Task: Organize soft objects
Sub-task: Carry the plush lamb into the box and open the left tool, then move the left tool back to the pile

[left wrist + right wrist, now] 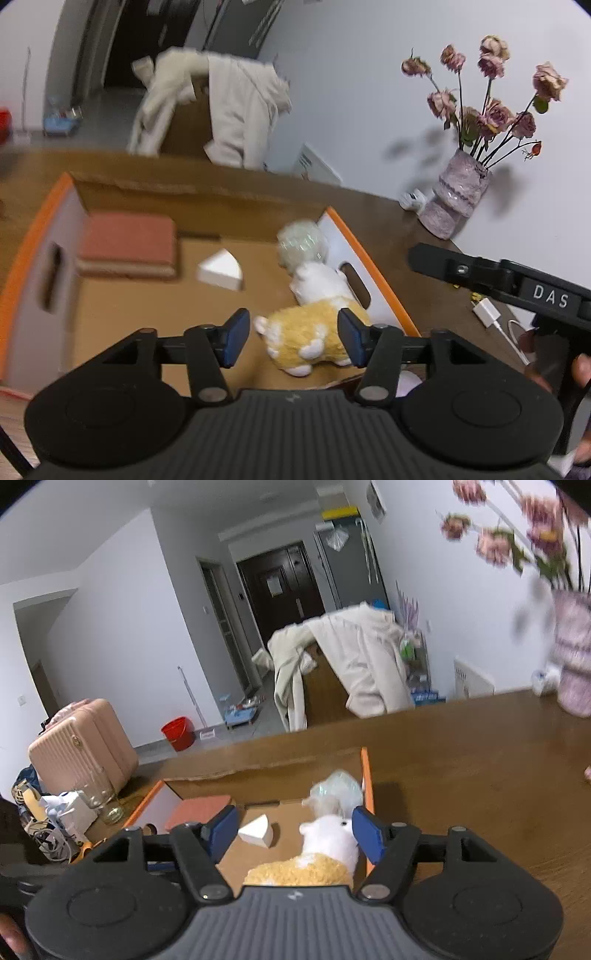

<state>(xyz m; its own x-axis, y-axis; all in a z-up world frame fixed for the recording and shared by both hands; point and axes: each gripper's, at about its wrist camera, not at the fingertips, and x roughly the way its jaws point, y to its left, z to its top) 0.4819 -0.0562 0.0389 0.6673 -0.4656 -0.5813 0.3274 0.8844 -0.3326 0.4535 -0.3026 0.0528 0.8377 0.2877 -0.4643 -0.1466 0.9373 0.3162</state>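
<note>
Big brown table (461, 760) fills both views, w/ an open cardboard box (207, 206) sitting on it, orange-edged flaps (373, 266) folded out left & right. Inside the box, going down in size: a pink-red folded cloth (129, 243) at the back left, lying flat near the rear wall; a plush dog (314, 332), tan body w/ white head & paws, lying on its side at the front right, head toward the right flap; a crumpled clear bag (303, 243) just behind the dog's head, touching it; a white wedge (221, 273) on the box floor btwn cloth & dog, apart from both. Left gripper (291, 339) hangs over the box's near edge, blue pads spread; the dog's rump is btwn them in the view but the pads aren't pressing it. Right gripper (295, 834) is spread too, wider, dog's white head showing just inside its right pad, no squeeze visible; whether that pad touches the fur, can't tell. The right gripper's black body reaches in at the right edge of the left view, above the table. Off to the right on the table, a pink vase (458, 195) w/ dried roses, well apart from the box.
</note>
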